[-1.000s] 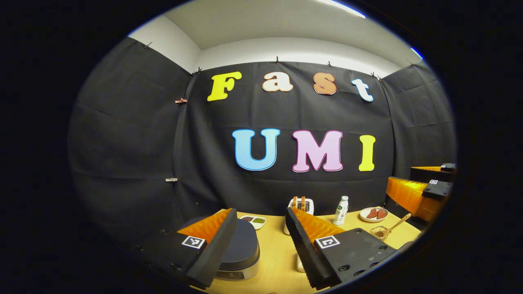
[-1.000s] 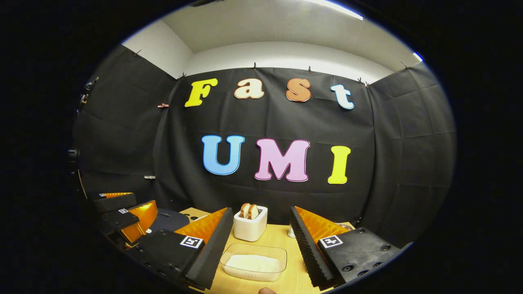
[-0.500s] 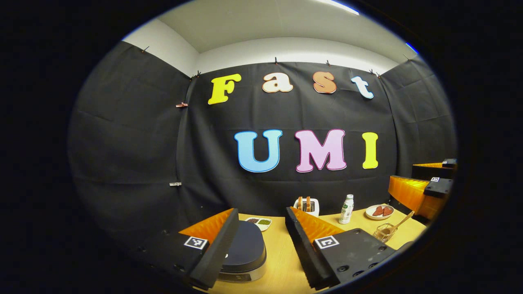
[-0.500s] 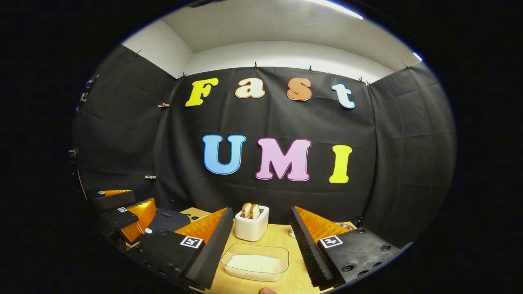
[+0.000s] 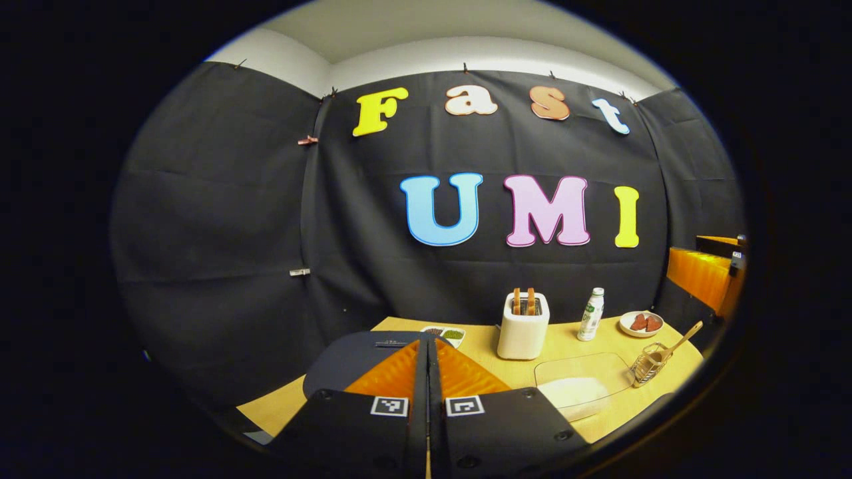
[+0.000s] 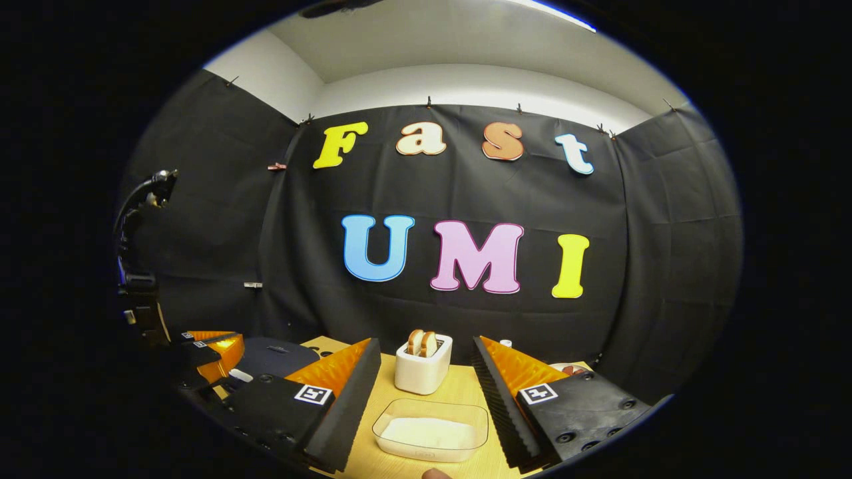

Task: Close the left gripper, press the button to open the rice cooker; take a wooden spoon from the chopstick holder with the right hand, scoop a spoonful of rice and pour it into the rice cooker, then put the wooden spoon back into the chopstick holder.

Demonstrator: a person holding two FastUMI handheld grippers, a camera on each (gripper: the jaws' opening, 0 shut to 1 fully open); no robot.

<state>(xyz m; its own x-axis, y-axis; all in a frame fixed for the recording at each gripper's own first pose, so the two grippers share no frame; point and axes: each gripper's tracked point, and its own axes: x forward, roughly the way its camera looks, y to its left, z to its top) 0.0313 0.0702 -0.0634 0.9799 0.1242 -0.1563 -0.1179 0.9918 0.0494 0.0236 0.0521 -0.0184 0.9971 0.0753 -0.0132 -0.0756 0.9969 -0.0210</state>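
Left gripper view: the left gripper (image 5: 426,352) has its 2 fingers pressed flat together with nothing between them, their tips over the near edge of the dark lid of the rice cooker (image 5: 359,356). Whether they touch the lid cannot be told. The cooker's lid is down, and the cooker sits on the left part of the wooden table (image 5: 279,409).

Behind the cooker lies a small 2-compartment dish (image 5: 447,334) of dark and green bits. To its right stands a white toaster (image 5: 523,327) with 2 slices of bread upright in its slots. Farther right are a small white bottle (image 5: 591,314) and a plate (image 5: 640,323) with reddish pieces on it. In front of the bottle lies a clear container of rice (image 5: 580,389). Just beside it on the right stands the wire chopstick holder (image 5: 647,364), with the wooden spoon (image 5: 682,336) leaning out of it, handle up and to the right. The right gripper (image 5: 705,276) shows at the far right edge, above the table.

Right gripper view: the right gripper (image 6: 426,372) has its 2 fingers spread wide apart and empty, held above the table. Between them lie the container of rice (image 6: 430,431) and, behind it, the toaster (image 6: 423,363). At the left, the closed left gripper (image 6: 216,349) sits by the rice cooker (image 6: 269,356).
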